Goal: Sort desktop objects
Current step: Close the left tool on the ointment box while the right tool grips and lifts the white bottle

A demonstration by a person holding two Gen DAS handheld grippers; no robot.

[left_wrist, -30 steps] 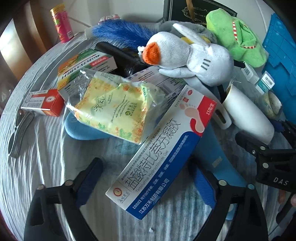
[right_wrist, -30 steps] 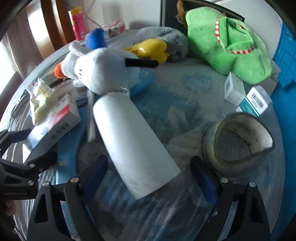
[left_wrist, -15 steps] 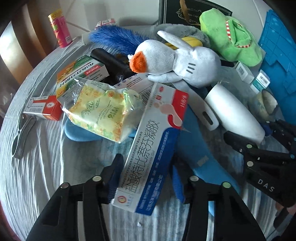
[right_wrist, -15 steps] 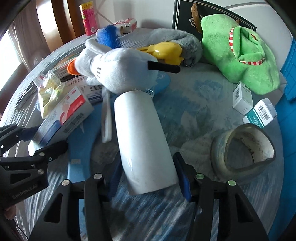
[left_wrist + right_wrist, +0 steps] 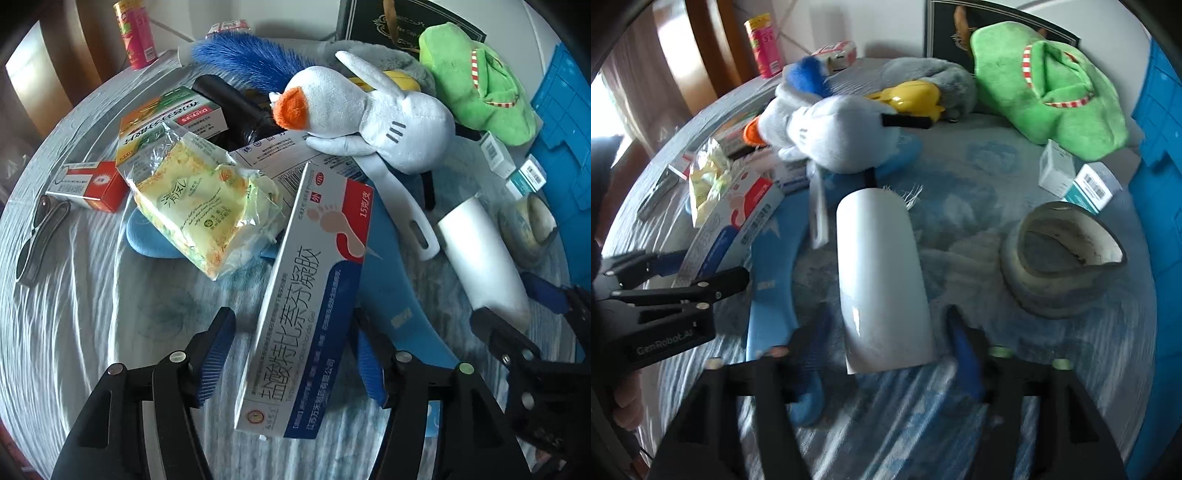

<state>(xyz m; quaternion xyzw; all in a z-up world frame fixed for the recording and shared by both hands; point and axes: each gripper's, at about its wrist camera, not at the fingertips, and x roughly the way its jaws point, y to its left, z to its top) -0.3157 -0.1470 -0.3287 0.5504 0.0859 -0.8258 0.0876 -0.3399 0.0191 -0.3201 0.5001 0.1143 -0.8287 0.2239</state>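
Left gripper straddles the near end of a long white, red and blue cardboard medicine box with a foot print on it. Blue pads sit either side of the box with a visible gap on the left side, so jaws are part open, not clamped. Box leans up over a yellow plastic tissue pack and a flat blue plastic piece.

Right gripper brackets the near end of a white smooth cylinder lying on the blue patterned tablecloth. Frame is blurred here; cannot tell if pads touch it.

A white plush duck with orange beak lies behind the cylinder; a grey ceramic bowl is to its right, and 2 small boxes sit near a green plush toy.
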